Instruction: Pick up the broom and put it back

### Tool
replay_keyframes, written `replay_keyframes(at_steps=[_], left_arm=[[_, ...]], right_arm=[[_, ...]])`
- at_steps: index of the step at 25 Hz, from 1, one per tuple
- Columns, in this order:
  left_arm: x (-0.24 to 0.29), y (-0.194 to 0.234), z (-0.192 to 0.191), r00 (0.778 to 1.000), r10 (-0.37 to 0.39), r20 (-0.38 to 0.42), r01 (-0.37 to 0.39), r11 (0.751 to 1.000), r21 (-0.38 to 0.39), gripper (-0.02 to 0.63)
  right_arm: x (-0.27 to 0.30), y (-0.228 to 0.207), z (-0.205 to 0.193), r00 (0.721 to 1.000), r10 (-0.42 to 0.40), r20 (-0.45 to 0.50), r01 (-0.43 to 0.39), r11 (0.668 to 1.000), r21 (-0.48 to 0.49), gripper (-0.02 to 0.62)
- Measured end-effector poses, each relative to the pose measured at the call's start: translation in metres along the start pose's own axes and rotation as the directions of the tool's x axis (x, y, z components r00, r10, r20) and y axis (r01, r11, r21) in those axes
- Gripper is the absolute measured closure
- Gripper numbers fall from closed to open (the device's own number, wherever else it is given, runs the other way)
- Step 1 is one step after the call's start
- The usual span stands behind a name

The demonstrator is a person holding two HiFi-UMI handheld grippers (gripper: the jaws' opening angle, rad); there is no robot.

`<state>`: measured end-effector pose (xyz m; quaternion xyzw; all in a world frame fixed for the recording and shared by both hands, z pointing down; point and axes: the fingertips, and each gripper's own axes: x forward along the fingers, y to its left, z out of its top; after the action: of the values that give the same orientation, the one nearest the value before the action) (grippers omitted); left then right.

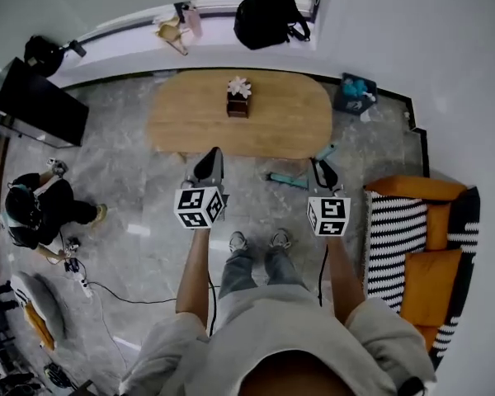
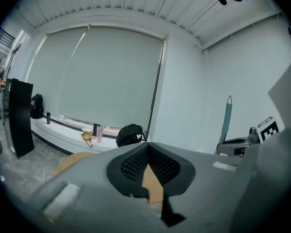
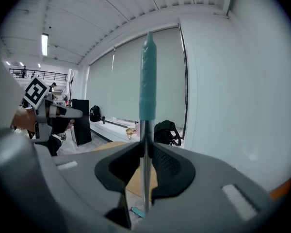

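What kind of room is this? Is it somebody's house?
Most likely a living room, though whether it is a real home I cannot tell. It has an oval wooden table, an orange and black-and-white striped sofa, and a wide window covered by a pale blind.

The table (image 1: 239,114) stands across the floor ahead of the person's shoes (image 1: 238,241), with a small box (image 1: 238,99) on its middle. Behind the table a ledge (image 1: 124,44) runs along the window wall. A backpack (image 1: 268,16) sits on it toward the right, with a bottle (image 1: 191,16) left of that. A basket (image 1: 356,94) is on the floor off the table's right end. The sofa (image 1: 396,238) lies to the person's right. A crouching person (image 1: 37,209) is well to the left, with a flat panel (image 1: 37,101) behind them. The broom (image 1: 289,181) has its head down between the table and the shoes. Its handle stands upright between the jaws of the right claw (image 1: 320,167). The left claw (image 1: 212,157) is apart from it, to the left.
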<state>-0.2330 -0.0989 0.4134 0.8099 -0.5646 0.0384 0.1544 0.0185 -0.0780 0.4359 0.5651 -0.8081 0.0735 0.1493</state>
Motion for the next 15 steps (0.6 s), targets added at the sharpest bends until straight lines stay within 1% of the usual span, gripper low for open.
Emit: replay_keyframes(at_steps=[5,8,11,15], left_arm=[[-0.020,-0.008,0.025,1.000,0.011,0.029,-0.010,1.000,-0.019,0.604],[-0.025,-0.019,0.033,1.000,-0.002,0.029,0.002,1.000,-0.001,0.604],[-0.018,-0.035,0.041,0.999,-0.027,0.035,0.027,1.000,0.008,0.604],[0.005,-0.068,0.052,0.995,-0.092,0.044,0.091,0.995,0.025,0.604]], right_arm=[[-0.024,-0.004,0.027,1.000,0.000,0.020,0.001,1.000,-0.010,0.517],[-0.042,-0.014,0.035,0.999,-0.019,0.030,0.019,1.000,0.004,0.518],[-0.060,-0.033,0.038,0.998,-0.055,0.032,0.054,0.998,0.021,0.518],[-0.080,-0.064,0.037,0.993,-0.111,0.041,0.109,0.993,0.035,0.518]])
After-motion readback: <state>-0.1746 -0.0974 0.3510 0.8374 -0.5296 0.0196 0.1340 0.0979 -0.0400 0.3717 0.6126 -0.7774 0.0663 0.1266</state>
